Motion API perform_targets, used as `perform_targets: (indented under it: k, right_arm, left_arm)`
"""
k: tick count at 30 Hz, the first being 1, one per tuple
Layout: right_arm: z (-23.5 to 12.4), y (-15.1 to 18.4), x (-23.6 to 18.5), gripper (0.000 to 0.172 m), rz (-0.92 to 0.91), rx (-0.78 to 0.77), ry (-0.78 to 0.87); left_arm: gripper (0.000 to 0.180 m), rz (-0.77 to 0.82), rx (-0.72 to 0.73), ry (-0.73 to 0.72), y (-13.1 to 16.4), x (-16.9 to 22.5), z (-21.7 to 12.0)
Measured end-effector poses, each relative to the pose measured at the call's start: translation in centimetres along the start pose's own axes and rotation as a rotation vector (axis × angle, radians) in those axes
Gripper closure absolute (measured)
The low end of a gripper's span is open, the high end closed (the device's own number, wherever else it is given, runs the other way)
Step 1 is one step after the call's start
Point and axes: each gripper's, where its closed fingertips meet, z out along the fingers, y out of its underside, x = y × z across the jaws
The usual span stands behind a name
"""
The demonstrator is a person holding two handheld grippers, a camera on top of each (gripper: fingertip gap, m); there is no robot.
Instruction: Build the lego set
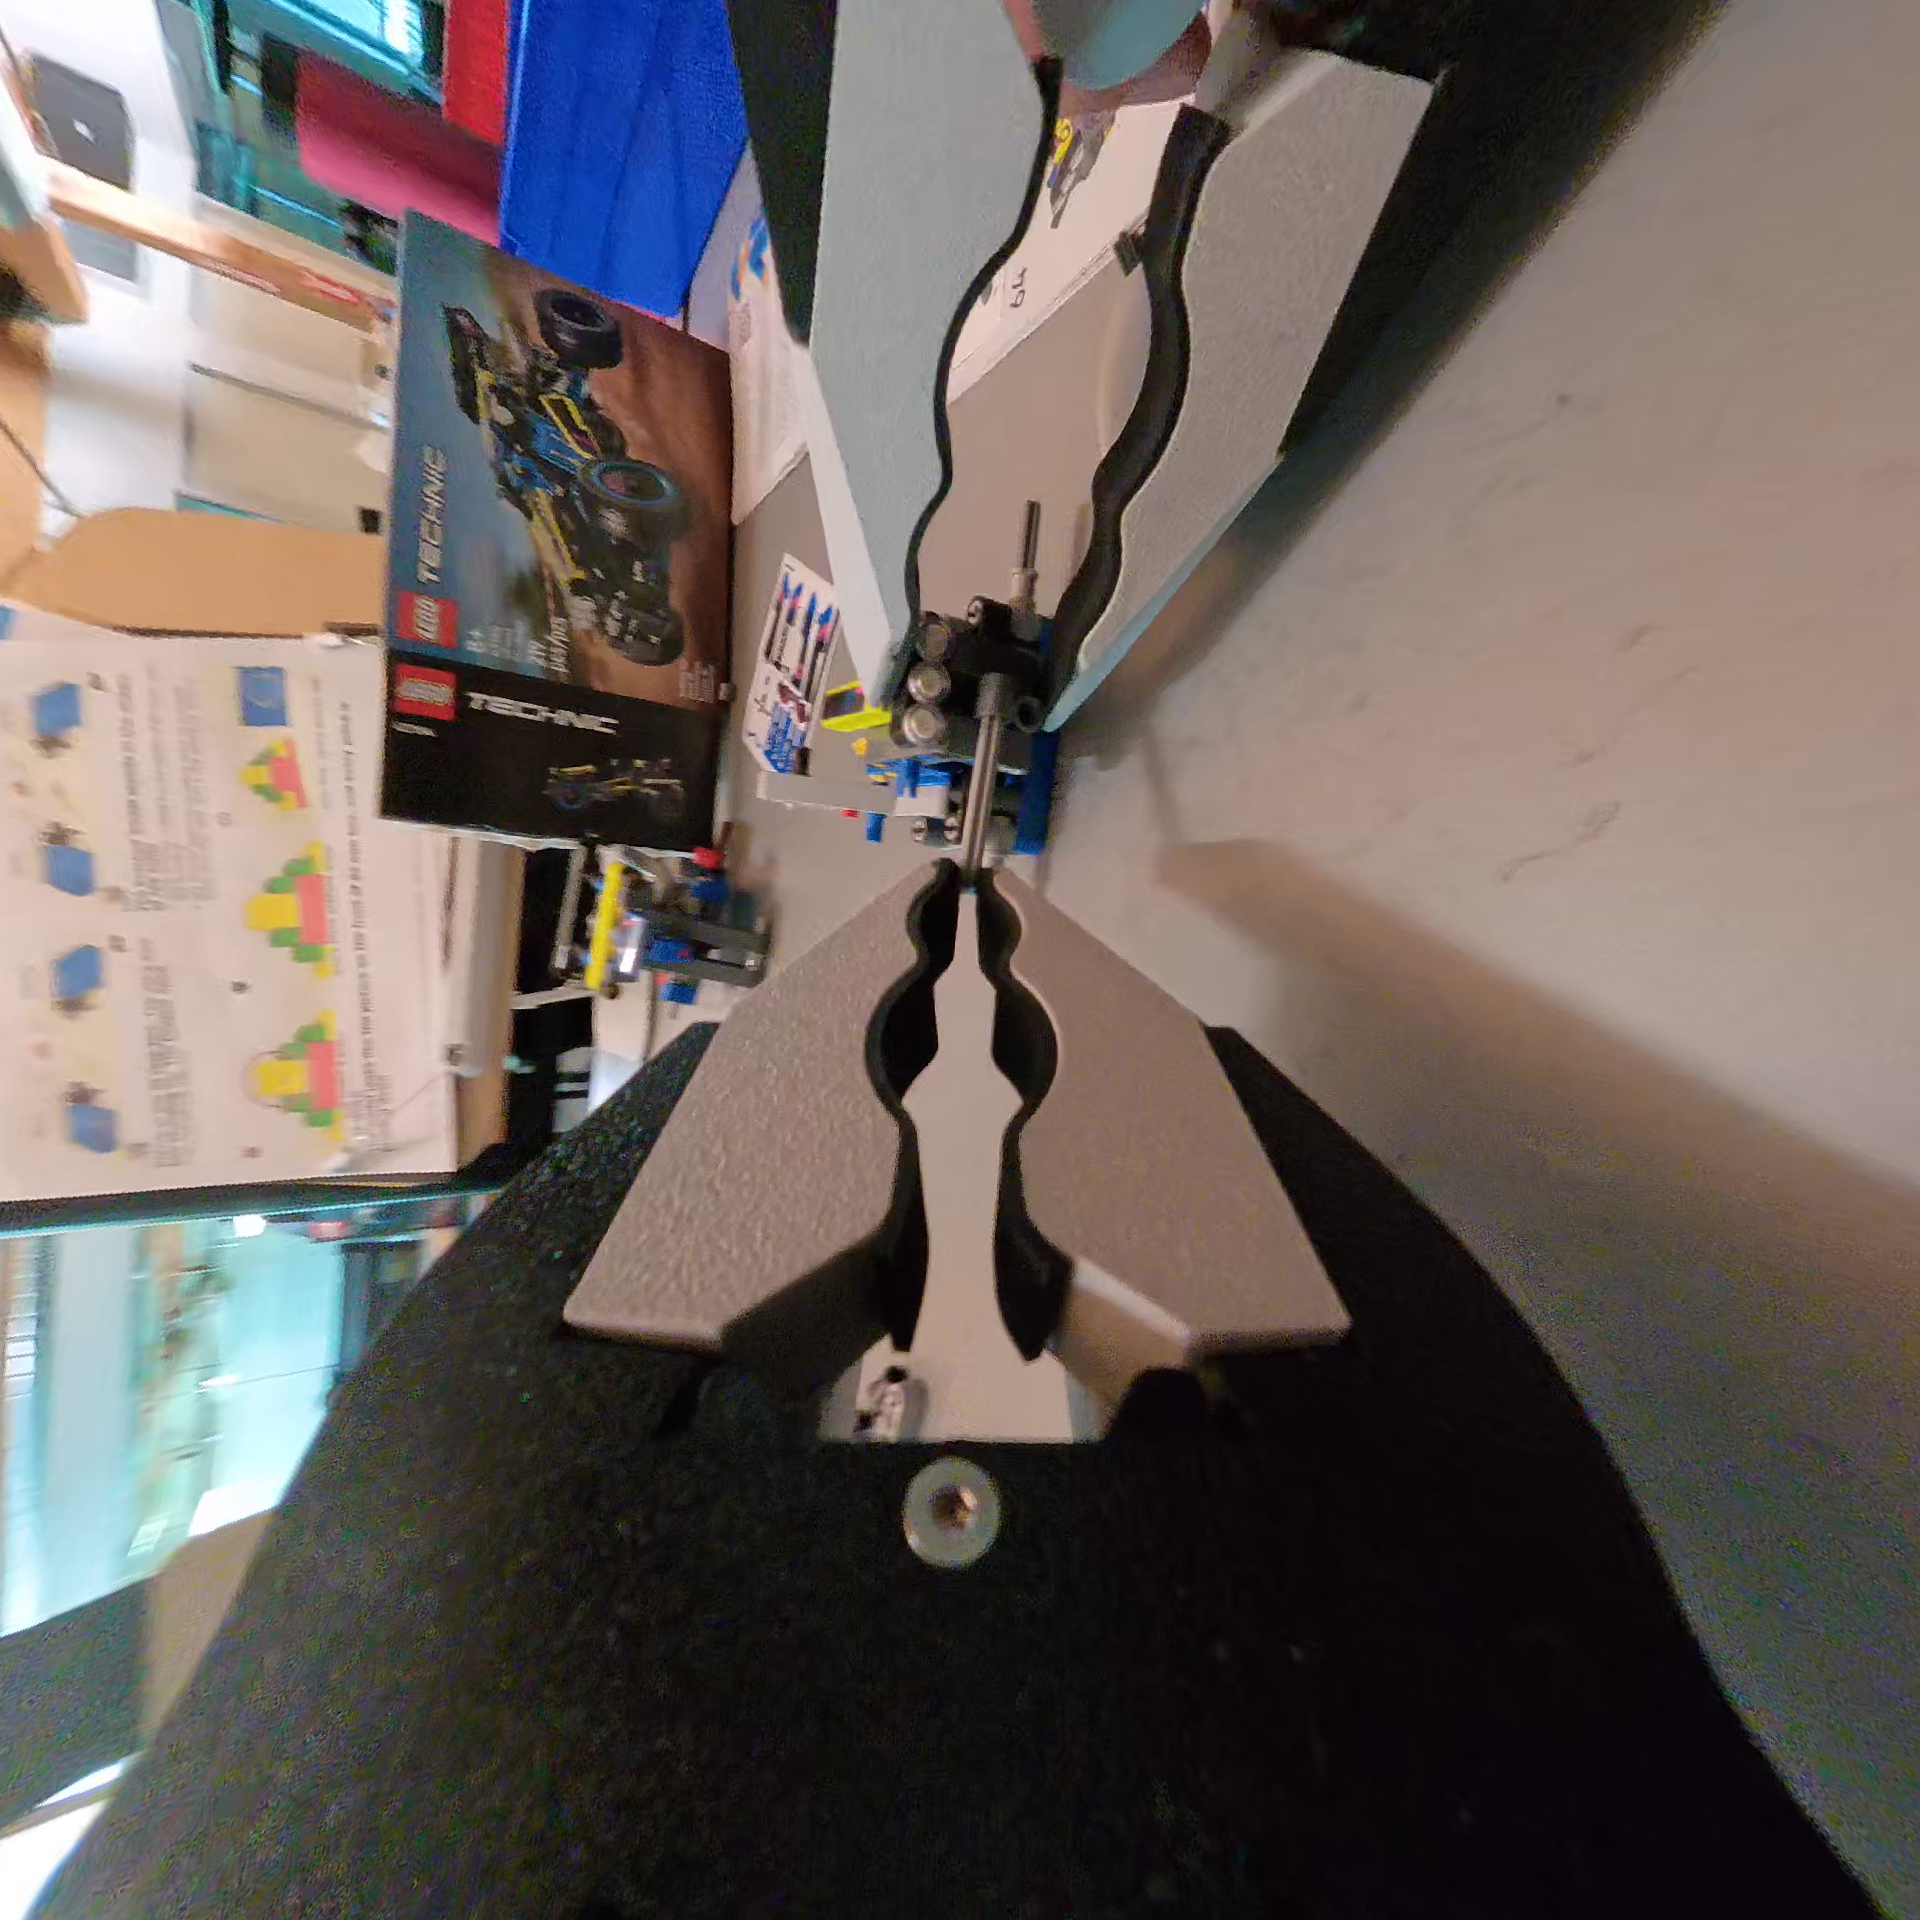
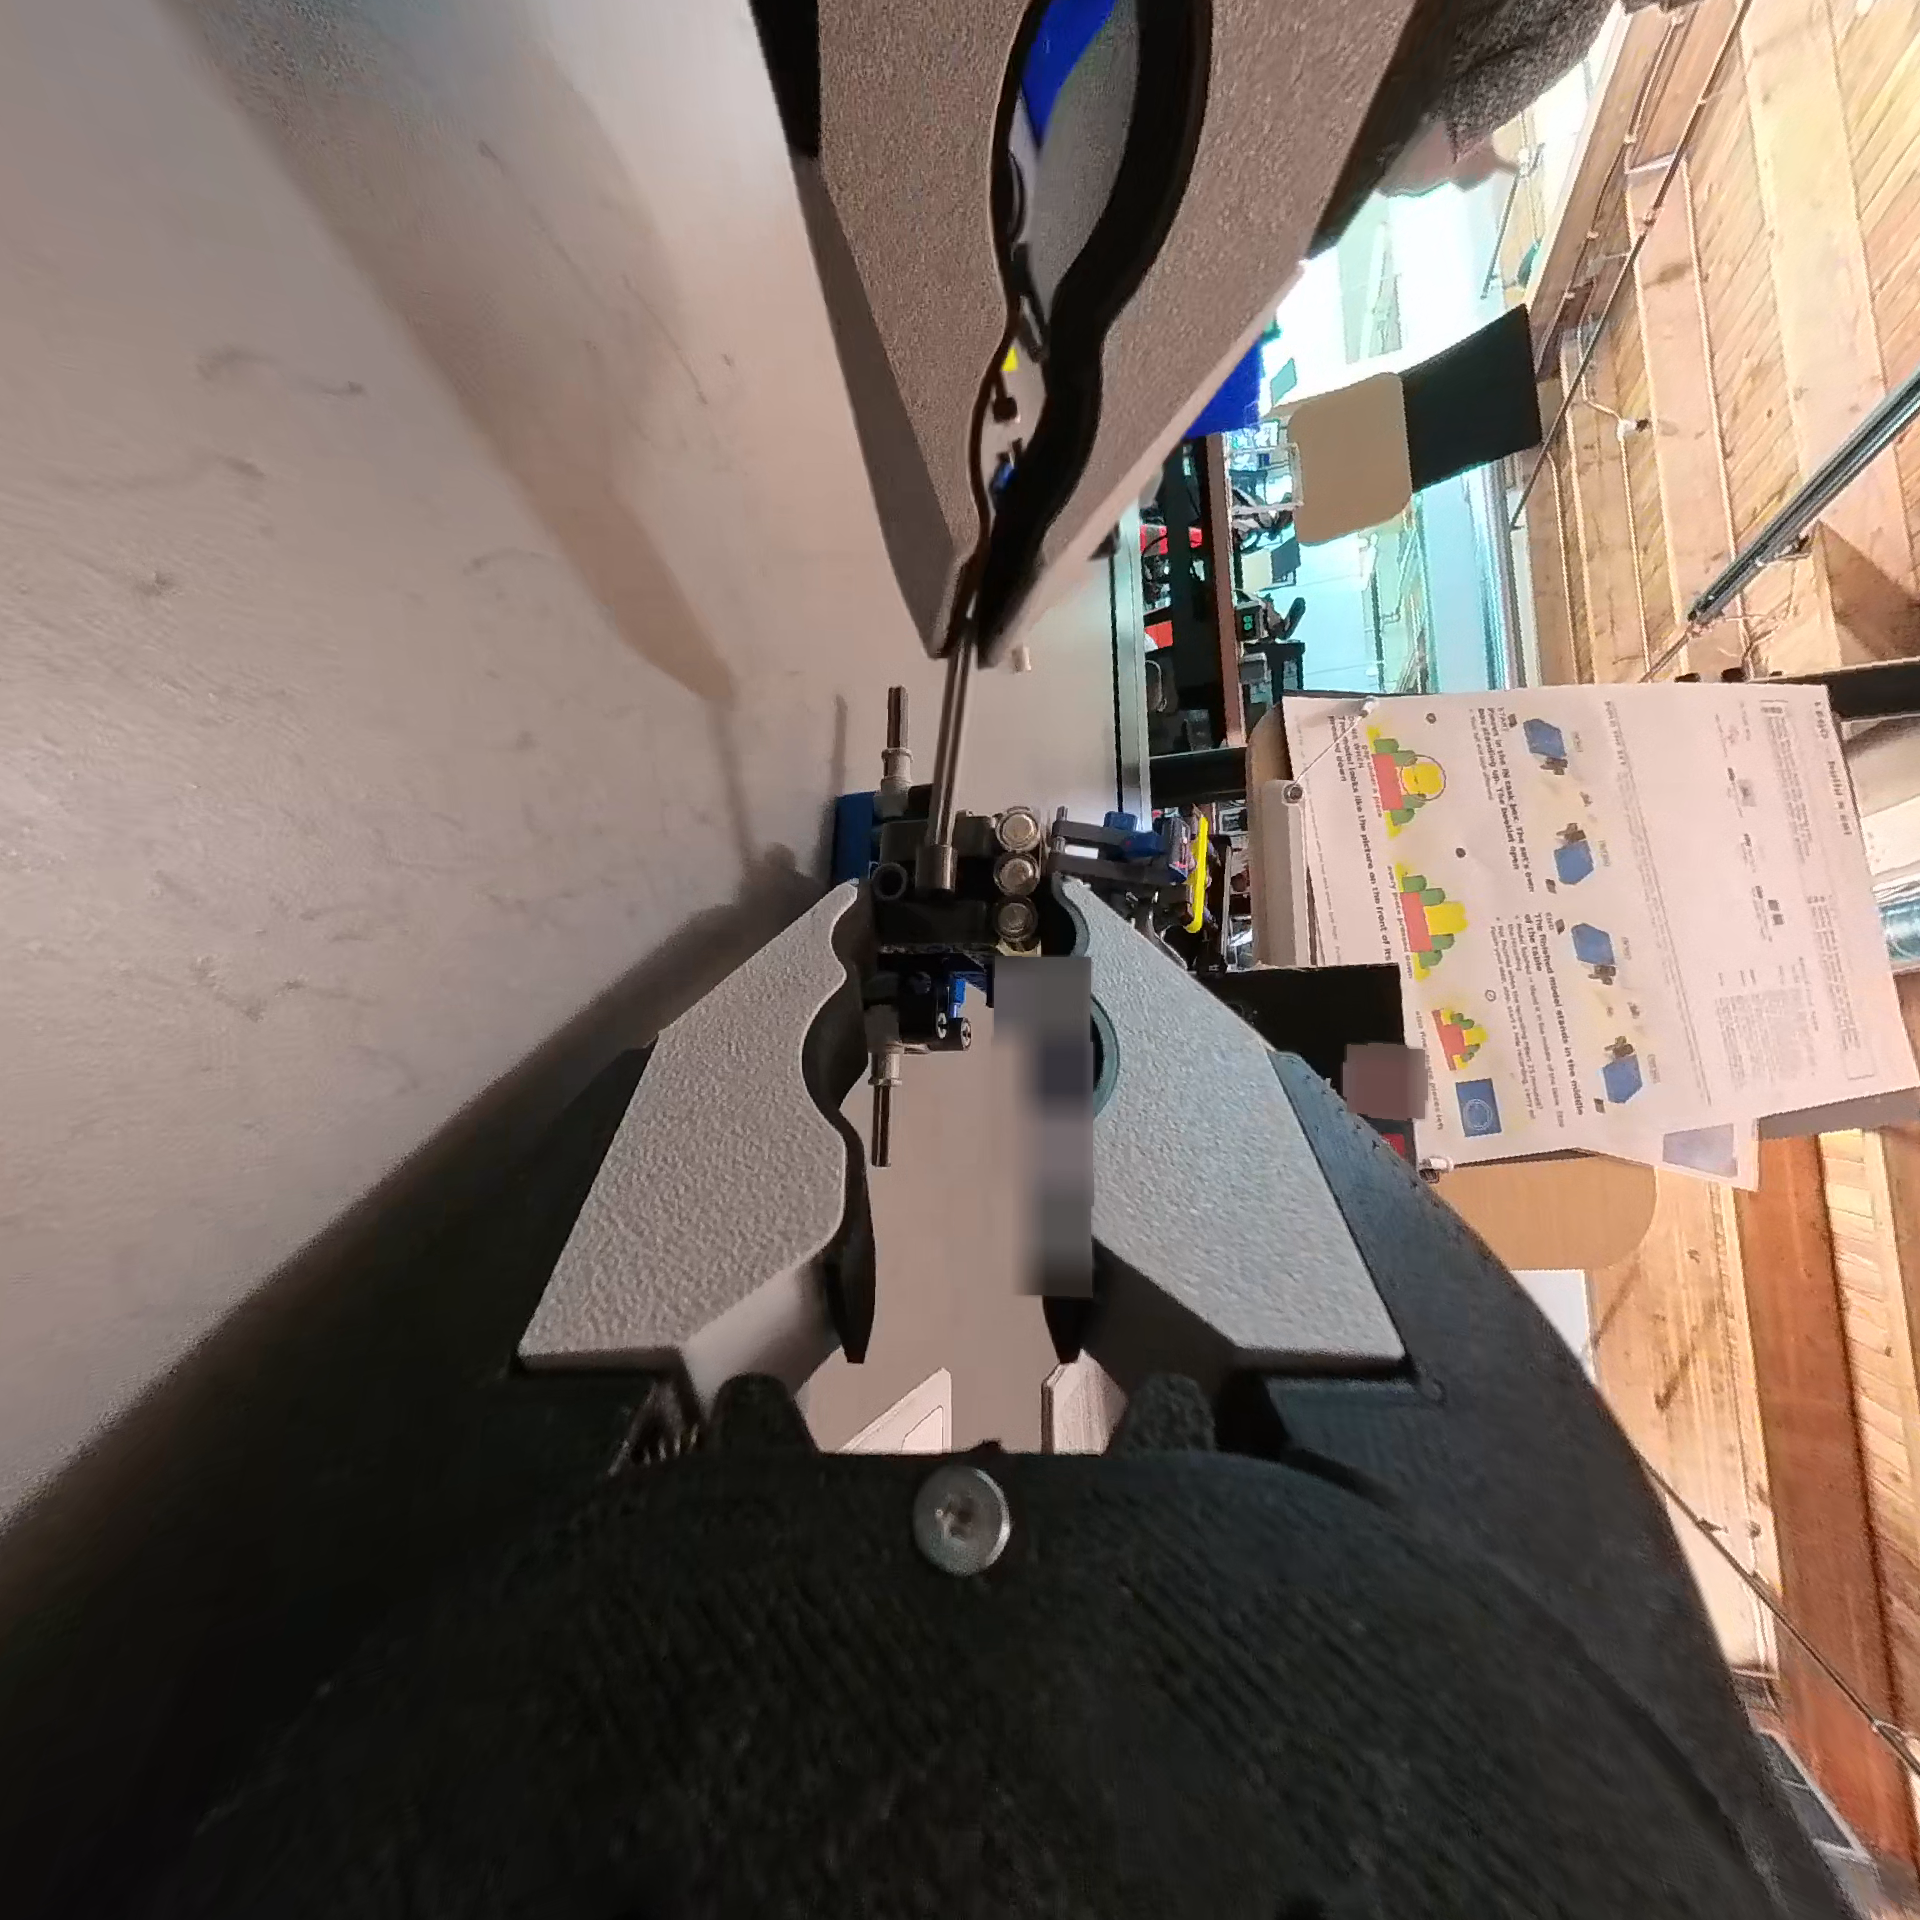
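Gripper fingers (image 1: 790, 1122) matt grey, grainy texture; pads (image 1: 1023, 997) black rubbery; thin rod (image 1: 982, 779) shiny metal; brick block (image 2: 940, 894) glossy plastic; table (image 1: 1507, 623) matt, scuffed; box (image 1: 551, 540) glossy card

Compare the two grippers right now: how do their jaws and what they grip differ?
The left gripper has its tips pinched almost together on the end of a thin grey axle; the right gripper stands wider, clamping the black and blue brick assembly by its sides. The left holds only the rod, the right the bulkier block. Both have grey fingers with wavy black pads.
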Motion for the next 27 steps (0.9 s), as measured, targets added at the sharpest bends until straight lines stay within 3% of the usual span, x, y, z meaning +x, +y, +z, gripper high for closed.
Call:
perform_targets:
  k: [9,15,20,23,27]
  right_arm:
    - [-0.2,-0.1,0.2,0.142,0.068,0.059,-0.012]
    - [-0.2,-0.2,0.2,0.142,0.077,0.074,-0.017]
    - [0.0,0.0,0.1,0.142,0.039,0.05,-0.008]
    - [0.1,0.0,0.0,0.142,-0.006,0.029,0.002]
    - [0.0,-0.1,0.1,0.142,0.003,0.034,0.001]
  left_arm:
    - [0.18,-0.115,0.153,0.073,-0.1,-0.3,0.2]
    - [0.18,-0.16,0.118,0.117,0.6,0.2,0.8]
    - [0.18,-0.097,0.103,0.109,0.7,0.6,0.7]
    - [0.18,-0.065,0.034,0.188,1.9,1.9,0.5]
    - [0.18,-0.206,0.048,0.373,2.0,3.6,-0.1]
